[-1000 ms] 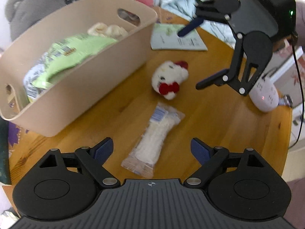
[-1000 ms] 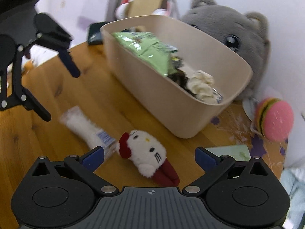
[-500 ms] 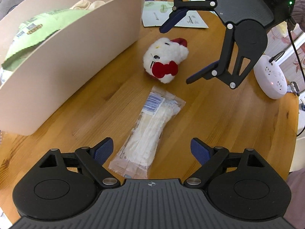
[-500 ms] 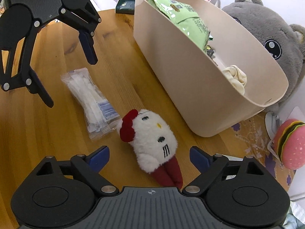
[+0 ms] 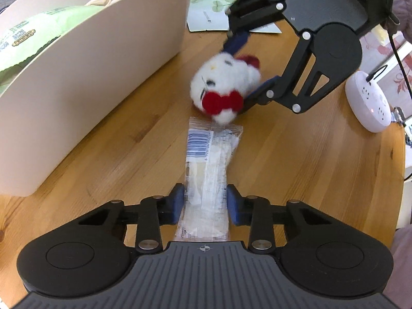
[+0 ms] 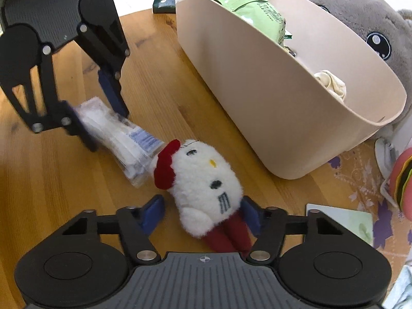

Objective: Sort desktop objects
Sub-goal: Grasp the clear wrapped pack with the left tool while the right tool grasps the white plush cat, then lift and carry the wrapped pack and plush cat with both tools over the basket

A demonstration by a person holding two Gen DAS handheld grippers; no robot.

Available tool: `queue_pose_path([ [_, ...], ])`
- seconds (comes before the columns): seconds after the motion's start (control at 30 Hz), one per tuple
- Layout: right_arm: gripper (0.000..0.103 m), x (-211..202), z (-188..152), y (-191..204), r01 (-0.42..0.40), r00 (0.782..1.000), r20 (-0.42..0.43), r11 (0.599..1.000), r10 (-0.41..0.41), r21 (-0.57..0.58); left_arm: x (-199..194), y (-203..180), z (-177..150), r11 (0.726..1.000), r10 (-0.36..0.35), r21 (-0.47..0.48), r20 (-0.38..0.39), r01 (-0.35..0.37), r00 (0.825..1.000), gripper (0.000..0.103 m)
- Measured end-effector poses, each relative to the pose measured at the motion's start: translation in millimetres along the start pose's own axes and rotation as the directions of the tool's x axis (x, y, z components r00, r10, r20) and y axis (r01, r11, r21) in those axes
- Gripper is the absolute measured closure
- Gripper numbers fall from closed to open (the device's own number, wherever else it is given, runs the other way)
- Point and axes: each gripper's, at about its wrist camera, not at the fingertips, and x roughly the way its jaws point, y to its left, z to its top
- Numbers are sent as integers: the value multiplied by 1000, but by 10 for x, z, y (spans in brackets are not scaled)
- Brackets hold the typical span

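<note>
Item one: clear snack packet (image 5: 206, 170), lying flat on the wooden surface (image 5: 296, 170), barcode end toward the plush. My left gripper (image 5: 206, 203), which stood wide open above it a second ago, has dropped onto it, and its jaws are closing with both blue pads already pressed against the packet's sides. Item two: white cat plush (image 6: 203, 180) with red bow, on the surface just beyond the packet's far end, touching or nearly touching it. My right gripper (image 6: 203, 213) has likewise come down from a raised, wide-open stance; its jaws are closing around the plush's lower body, the right pad against the fur, the left pad with a gap left, so this grasp is not yet made. Item three: beige bin (image 6: 257, 82), near both things, already holding a green snack bag (image 6: 252, 5) and a pale bundle. Assessment: both loose things have passed from approach to capture at once; I judge that lifting each into the bin comes next, once the right jaws finish clenching. Risk: the packet's slick film may slip.
</note>
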Motion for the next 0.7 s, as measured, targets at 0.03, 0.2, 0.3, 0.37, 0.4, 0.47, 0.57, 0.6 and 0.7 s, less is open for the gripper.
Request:
queue_pose_path([
  [0.03, 50, -7, 1, -9, -13, 1000, 1, 1000, 13, 11, -5, 2, -4, 1000, 4, 3, 4, -4, 1000, 71],
  [0.2, 64, -50, -13, 10, -20, 1000, -5, 1000, 20, 18, -49, 9, -44, 1000, 9, 9, 18, -9, 1000, 73],
  [0.3, 65, -112, -46, 17, -16, 1000, 5, 999, 16, 34, -103, 25, -78, 1000, 2, 1, 28, -2, 1000, 74],
  [0.37, 65, -172, -68, 26, -13, 1000, 12, 999, 12, 41, -145, 31, -99, 1000, 2, 5, 33, -2, 999, 74],
  [0.4, 65, -203, -77, 34, -10, 1000, 15, 999, 10, 41, -171, 34, -110, 1000, 2, 8, 35, -3, 999, 74],
  [0.47, 65, -278, -93, 54, -7, 1000, 21, 999, 6, 41, -220, 43, -131, 1000, 1, 11, 41, -2, 999, 74],
  [0.57, 65, -391, -109, 89, 0, 1000, 27, 999, -1, 35, -307, 51, -161, 1000, 4, 18, 52, -5, 999, 74],
  [0.6, 65, -431, -114, 100, 4, 1000, 29, 999, -5, 35, -342, 55, -171, 1000, 3, 19, 57, -5, 998, 74],
  [0.7, 65, -553, -122, 123, 15, 999, 38, 999, -16, 39, -450, 62, -200, 1000, 4, 25, 73, -6, 997, 74],
])
